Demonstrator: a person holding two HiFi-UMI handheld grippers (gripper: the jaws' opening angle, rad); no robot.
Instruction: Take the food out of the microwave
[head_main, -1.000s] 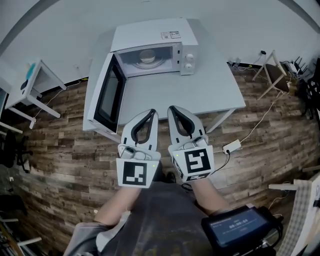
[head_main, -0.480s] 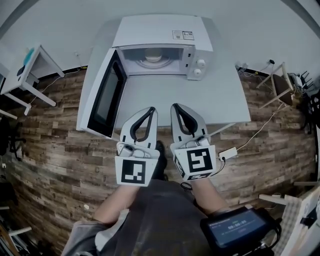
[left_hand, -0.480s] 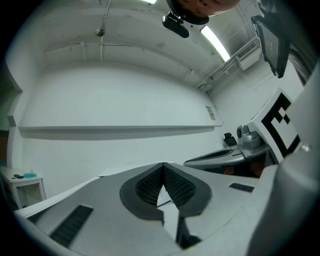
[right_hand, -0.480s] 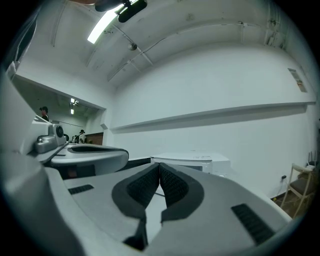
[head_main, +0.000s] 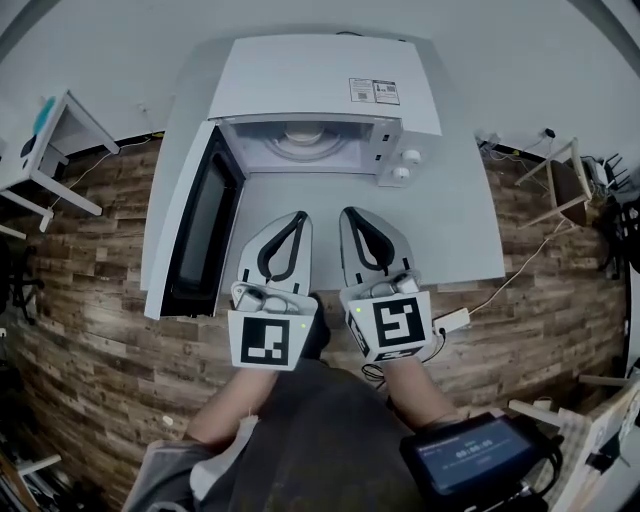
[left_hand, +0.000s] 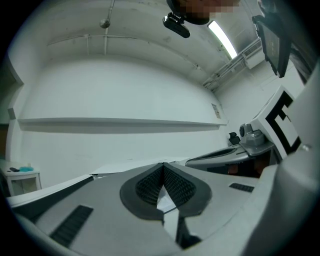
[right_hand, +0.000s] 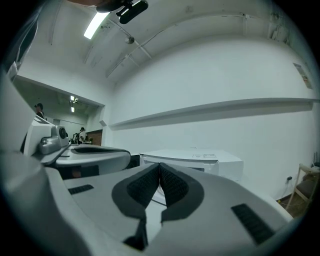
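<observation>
Open microwave (head_main: 325, 75), food (head_main: 300, 134) inside

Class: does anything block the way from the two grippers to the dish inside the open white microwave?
Nothing visible. The dark-windowed door hangs open leftward; only bare white tabletop separates left gripper and right gripper from the pale round dish.

The microwave (head_main: 320, 85) was white, its door (head_main: 195, 235) framing a black window. The table (head_main: 470, 230) was pale grey; the floor (head_main: 90, 330) showed brown wood planks — patchy, in mixed tones. The left gripper (head_main: 298, 216) and right gripper (head_main: 350, 212) were light grey with black ribbed pads (left_hand: 147, 186), their marker cubes (head_main: 268, 342) patterned in black-and-white squares
</observation>
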